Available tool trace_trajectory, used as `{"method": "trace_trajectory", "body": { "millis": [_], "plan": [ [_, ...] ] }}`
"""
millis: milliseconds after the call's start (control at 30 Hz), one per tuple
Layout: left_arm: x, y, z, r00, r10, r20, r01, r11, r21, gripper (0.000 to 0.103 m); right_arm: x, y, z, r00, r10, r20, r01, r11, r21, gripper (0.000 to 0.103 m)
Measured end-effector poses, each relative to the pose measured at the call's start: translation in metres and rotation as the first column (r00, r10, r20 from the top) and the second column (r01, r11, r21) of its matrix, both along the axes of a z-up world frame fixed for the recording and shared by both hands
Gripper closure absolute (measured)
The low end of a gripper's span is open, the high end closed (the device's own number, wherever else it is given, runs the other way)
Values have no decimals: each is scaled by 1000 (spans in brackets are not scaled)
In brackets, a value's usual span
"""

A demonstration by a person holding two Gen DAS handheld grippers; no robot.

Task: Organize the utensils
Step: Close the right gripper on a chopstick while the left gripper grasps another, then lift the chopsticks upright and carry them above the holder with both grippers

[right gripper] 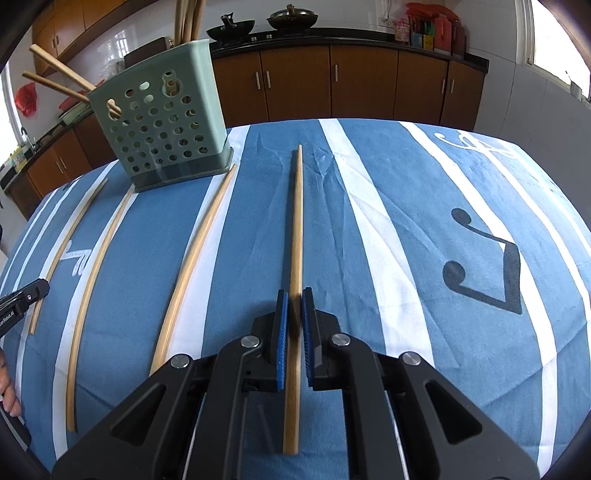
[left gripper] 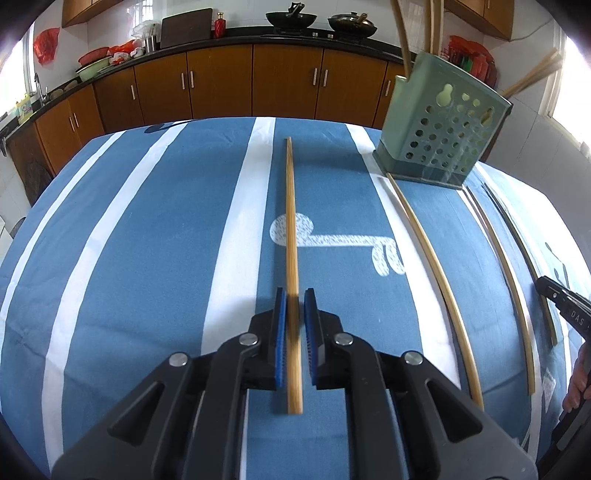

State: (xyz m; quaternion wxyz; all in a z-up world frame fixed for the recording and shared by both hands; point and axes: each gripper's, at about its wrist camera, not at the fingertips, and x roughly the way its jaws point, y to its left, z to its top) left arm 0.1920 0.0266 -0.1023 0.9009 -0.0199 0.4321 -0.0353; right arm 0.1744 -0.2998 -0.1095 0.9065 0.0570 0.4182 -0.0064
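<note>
Chopsticks lined up on the striped cloth, one between each claw's pads

Chopsticks lie lengthwise on my blue-and-white striped tablecloth (left gripper: 155,229), which covers the whole work surface. Beyond its far edge I see brown kitchen cabinets (left gripper: 221,85) under a dark counter carrying two woks (left gripper: 291,18).

Ahead and to the right of my left gripper (left gripper: 294,295) stands the green perforated utensil holder (left gripper: 443,136), with several chopsticks already leaning out of it. From my right gripper (right gripper: 292,295) the same holder sits ahead-left.

Each claw is narrowed around a chopstick. The left chopstick (left gripper: 290,206) runs straight ahead between the blue pads (left gripper: 280,325); the right chopstick (right gripper: 296,221) does likewise. Whether the pads actually press the wood, I cannot tell.

Three loose chopsticks (right gripper: 192,269) lie on the cloth between my two claws.
</note>
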Motion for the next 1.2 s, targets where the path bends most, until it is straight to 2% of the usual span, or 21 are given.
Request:
{"method": "trace_trajectory", "body": {
  "millis": [167,267,567,900,1200],
  "plan": [
    [-7,-3,0,1000,-17,-6,17,999,38,95,0,-2,3,1000,-3,-11,4,1000,16,95],
    [-8,0,6,1000,-20,-16,21,999,28,95,-4,-8,17,999,-18,27,17,999,41,95],
    [-17,9,66,992,0,130,2,1000,-11,95,-17,-23,68,984,-56,169,43,996,80,95],
    [-28,18,123,960,50,275,-25,995,-96,95,-25,-30,99,960,-69,271,42,994,106,95],
    [-30,19,159,933,43,357,-2,993,-116,95,-26,-27,117,945,-57,323,24,994,105,95]
  ]
}}
